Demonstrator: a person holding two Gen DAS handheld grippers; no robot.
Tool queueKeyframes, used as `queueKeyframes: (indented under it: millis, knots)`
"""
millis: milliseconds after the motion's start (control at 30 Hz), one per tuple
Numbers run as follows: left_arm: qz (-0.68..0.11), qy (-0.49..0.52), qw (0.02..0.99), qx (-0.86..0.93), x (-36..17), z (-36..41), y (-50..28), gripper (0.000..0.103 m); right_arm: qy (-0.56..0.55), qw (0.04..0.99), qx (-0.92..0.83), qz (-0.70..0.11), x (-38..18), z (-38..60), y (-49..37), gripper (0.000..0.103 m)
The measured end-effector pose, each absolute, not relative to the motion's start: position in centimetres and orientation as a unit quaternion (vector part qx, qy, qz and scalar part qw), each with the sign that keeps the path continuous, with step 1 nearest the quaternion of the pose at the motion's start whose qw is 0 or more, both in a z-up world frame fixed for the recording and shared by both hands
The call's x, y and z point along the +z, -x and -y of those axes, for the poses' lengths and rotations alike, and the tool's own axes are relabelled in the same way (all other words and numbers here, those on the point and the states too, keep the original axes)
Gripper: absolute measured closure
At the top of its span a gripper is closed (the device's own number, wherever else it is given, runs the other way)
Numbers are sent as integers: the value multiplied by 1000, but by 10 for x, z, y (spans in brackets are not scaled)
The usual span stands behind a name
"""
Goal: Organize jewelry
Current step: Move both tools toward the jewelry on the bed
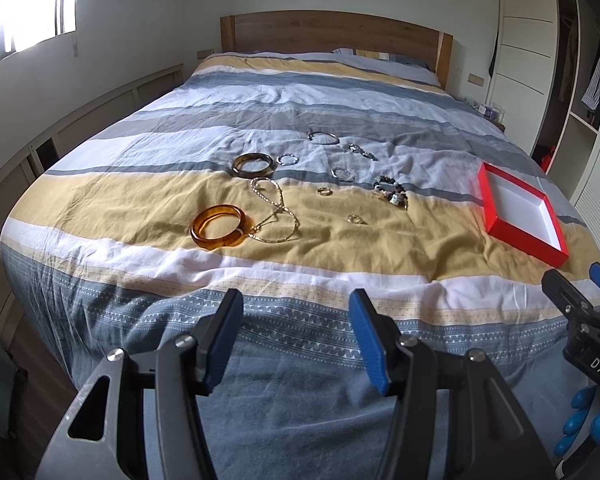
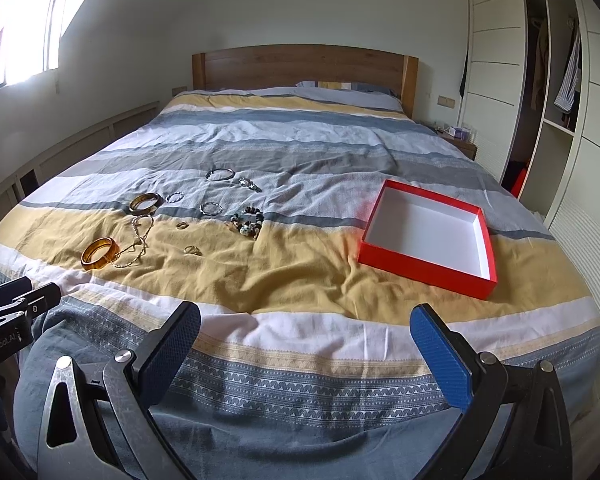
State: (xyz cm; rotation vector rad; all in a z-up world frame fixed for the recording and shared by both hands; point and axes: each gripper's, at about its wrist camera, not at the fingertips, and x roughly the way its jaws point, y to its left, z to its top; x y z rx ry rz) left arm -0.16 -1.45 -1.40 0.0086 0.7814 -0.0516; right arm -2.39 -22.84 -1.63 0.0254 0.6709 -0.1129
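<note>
Jewelry lies spread on the striped bed cover. An amber bangle (image 1: 219, 225) (image 2: 99, 253) sits nearest, with a gold chain necklace (image 1: 273, 210) (image 2: 138, 240) beside it. A darker bangle (image 1: 253, 163) (image 2: 145, 202), several silver bracelets (image 1: 323, 137) (image 2: 219, 174), small rings (image 1: 357, 219) (image 2: 192, 249) and a beaded bracelet (image 1: 392, 194) (image 2: 249, 222) lie farther back. An empty red box (image 1: 521, 216) (image 2: 430, 234) with white inside sits to the right. My left gripper (image 1: 296, 312) and right gripper (image 2: 305, 330) are both open and empty above the foot of the bed, short of the jewelry.
The bed (image 1: 300, 92) has a wooden headboard (image 1: 336, 32). A low white wall unit (image 1: 80, 120) runs along the left. A wardrobe (image 2: 556, 100) with hanging clothes stands at the right. A bedside table (image 2: 458, 140) holds small items.
</note>
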Motion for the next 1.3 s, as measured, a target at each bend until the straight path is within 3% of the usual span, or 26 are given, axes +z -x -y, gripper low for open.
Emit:
queueKeyframes:
  millis: [1300]
  knots:
    - [-394, -29, 917, -44, -34, 22, -21, 50, 0, 935, -58, -351, -48, 227, 4, 1]
